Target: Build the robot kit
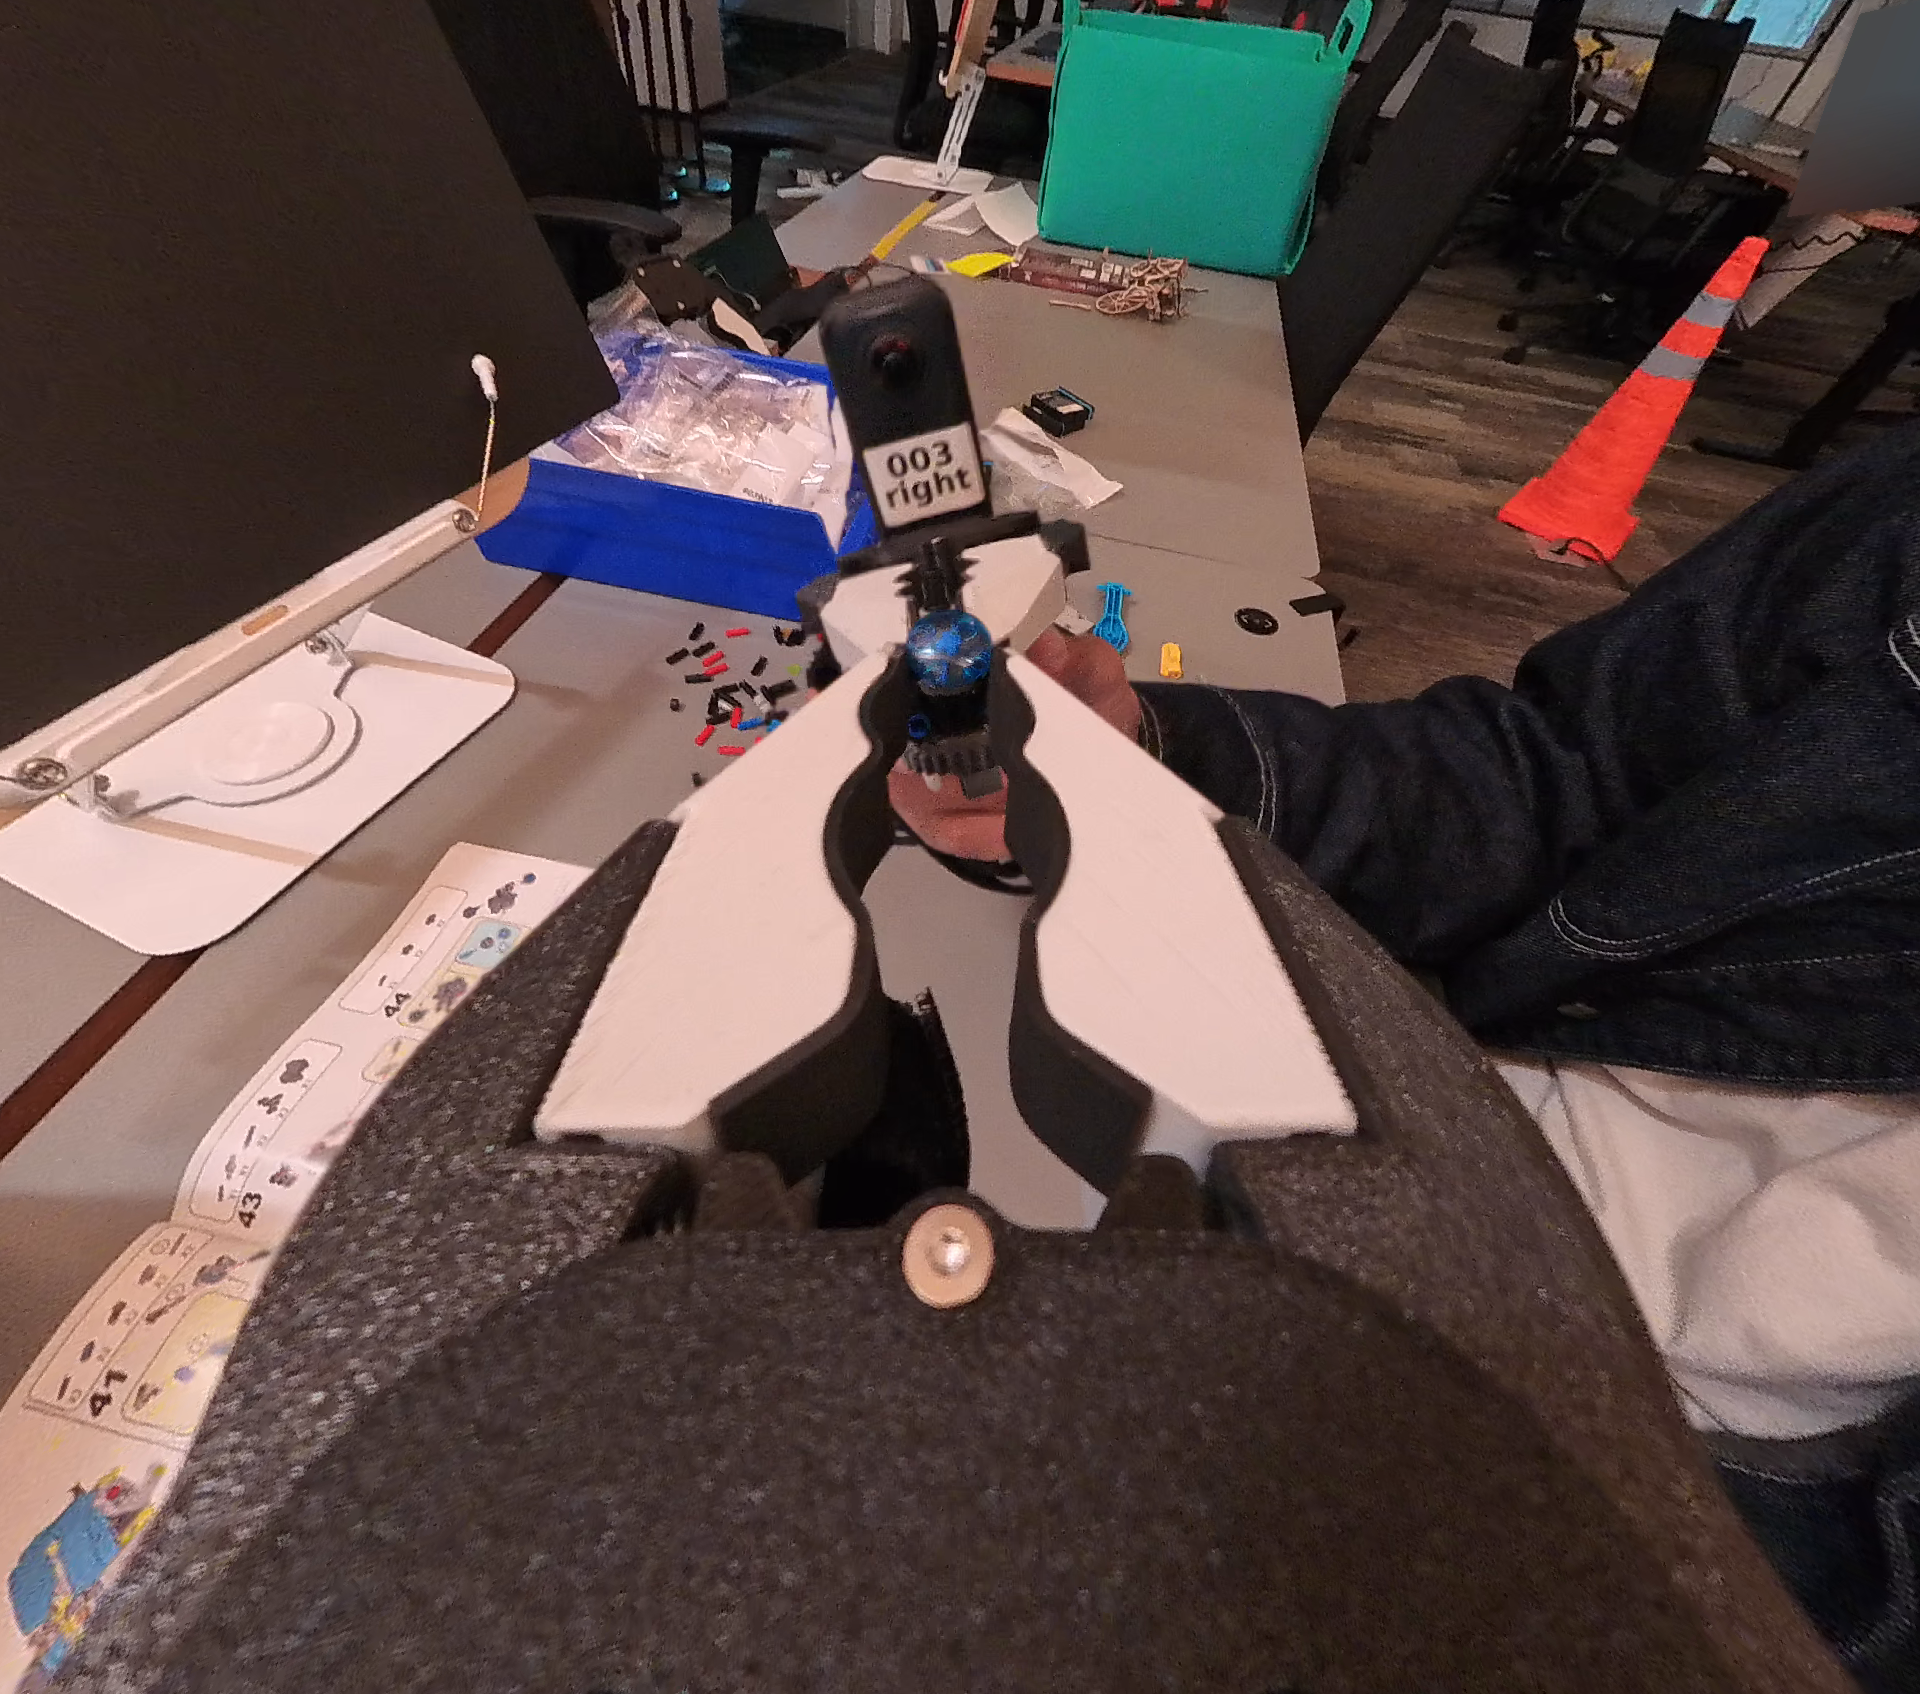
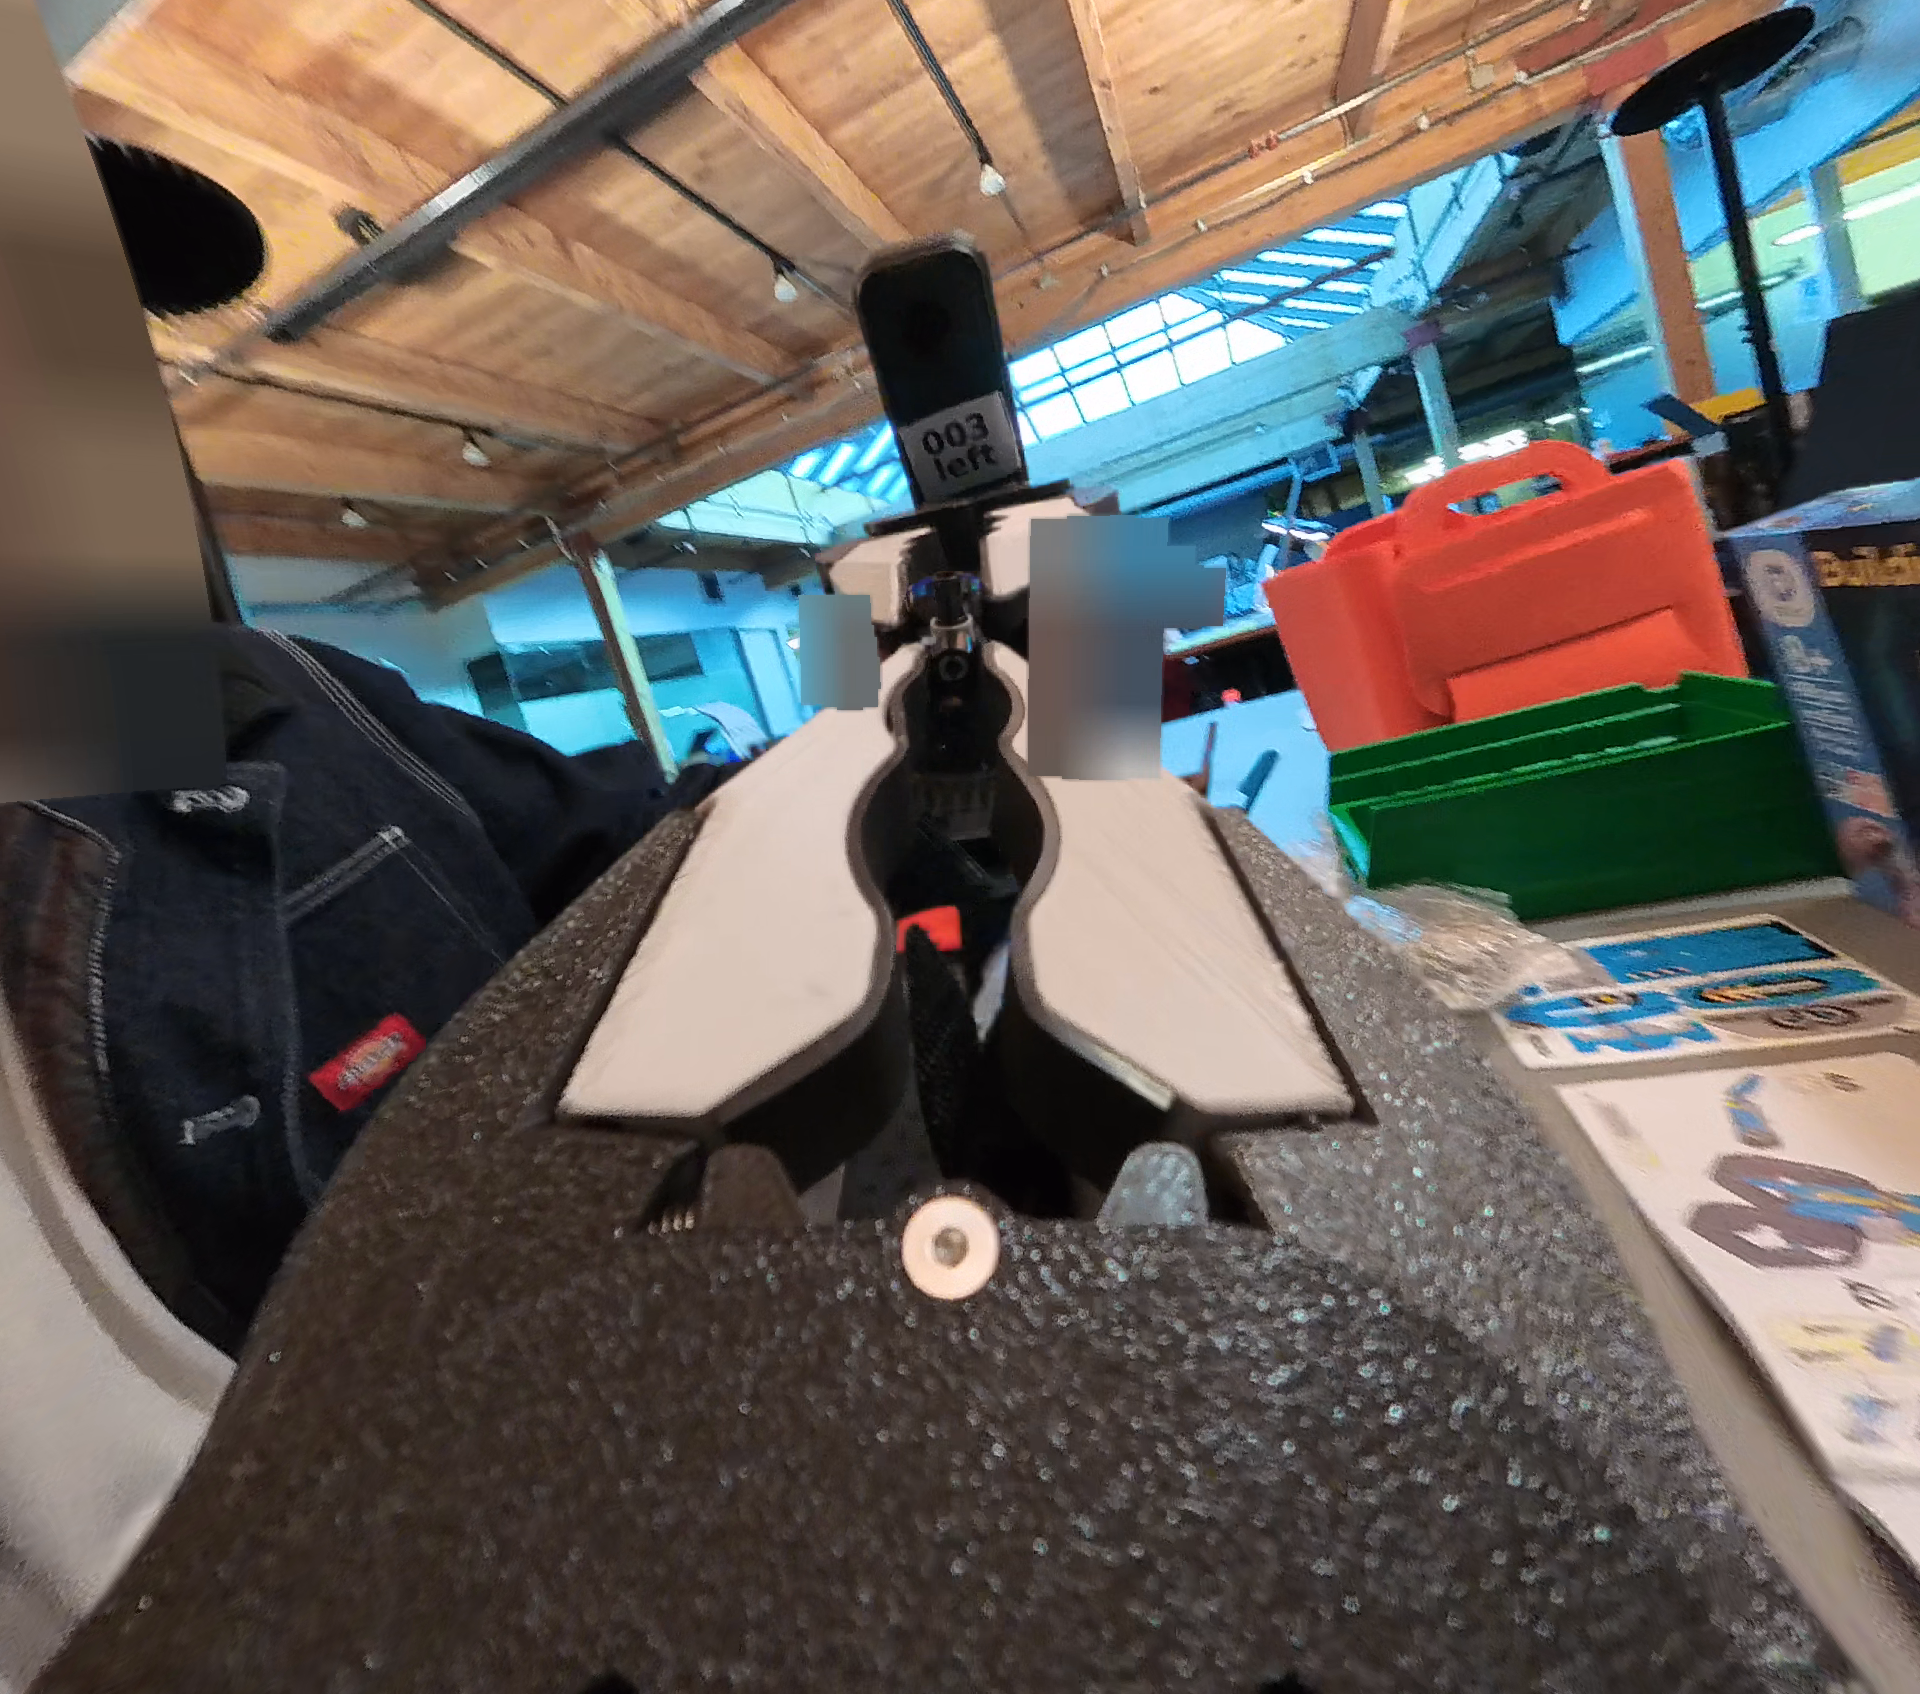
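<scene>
Left wrist view: sitting just behind the left gripper (image 1: pixel 943 714), looking forward and slightly down along its white fingers across the grey table (image 1: pixel 1174 397). Facing the right gripper (image 1: pixel 940 595) head-on, very near, its camera (image 1: pixel 899 387) pointing back. Right wrist view: riding behind the right gripper (image 2: pixel 948 688), tilting upward toward the wooden ceiling (image 2: pixel 644 117). Catching the opposite camera (image 2: pixel 935 356) close ahead. Sharing the small assembly (image 1: pixel 945 709) between both tips, the dark denim jacket (image 2: pixel 312 865), the instruction sheets (image 1: pixel 260 1156).
</scene>
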The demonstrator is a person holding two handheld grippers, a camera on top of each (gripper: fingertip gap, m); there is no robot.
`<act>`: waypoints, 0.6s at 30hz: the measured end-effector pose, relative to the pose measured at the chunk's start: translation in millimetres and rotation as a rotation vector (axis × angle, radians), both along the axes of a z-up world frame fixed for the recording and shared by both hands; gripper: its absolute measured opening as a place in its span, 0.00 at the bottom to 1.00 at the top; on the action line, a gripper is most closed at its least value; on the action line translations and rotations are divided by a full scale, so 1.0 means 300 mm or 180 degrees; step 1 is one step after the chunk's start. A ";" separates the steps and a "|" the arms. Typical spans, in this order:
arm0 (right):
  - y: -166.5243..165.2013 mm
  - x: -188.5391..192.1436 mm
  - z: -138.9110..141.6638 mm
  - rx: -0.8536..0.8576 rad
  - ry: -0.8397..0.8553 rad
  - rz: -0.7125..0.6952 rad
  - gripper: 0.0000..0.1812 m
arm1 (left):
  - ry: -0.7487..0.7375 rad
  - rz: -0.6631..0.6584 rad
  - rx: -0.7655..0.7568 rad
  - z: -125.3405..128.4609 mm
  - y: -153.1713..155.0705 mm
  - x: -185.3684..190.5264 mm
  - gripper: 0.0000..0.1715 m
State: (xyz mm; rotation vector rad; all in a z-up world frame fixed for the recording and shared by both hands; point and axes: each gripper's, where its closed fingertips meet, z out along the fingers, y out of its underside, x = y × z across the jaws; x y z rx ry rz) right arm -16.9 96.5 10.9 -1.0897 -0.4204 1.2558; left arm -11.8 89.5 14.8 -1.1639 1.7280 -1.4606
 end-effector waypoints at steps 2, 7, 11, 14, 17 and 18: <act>-0.001 -0.002 0.008 0.0012 0.0124 0.0070 0.04 | -0.0129 0.0016 0.0015 0.009 -0.002 0.000 0.08; -0.003 0.006 0.023 0.0054 0.0225 0.0038 0.04 | -0.0460 0.0094 -0.0135 0.019 0.001 -0.006 0.08; -0.007 0.018 0.028 0.0061 0.0242 0.0034 0.03 | -0.0659 0.0160 -0.0316 0.009 0.011 -0.005 0.08; 0.004 0.008 0.009 0.0006 0.0016 -0.0079 0.04 | -0.0757 0.0191 -0.0460 -0.001 0.023 -0.004 0.08; 0.013 0.010 -0.002 -0.0016 -0.0076 -0.0134 0.03 | -0.0815 0.0215 -0.0547 -0.008 0.031 -0.002 0.08; 0.017 0.014 -0.006 -0.0034 -0.0086 -0.0154 0.03 | -0.0833 0.0235 -0.0582 -0.013 0.035 0.001 0.08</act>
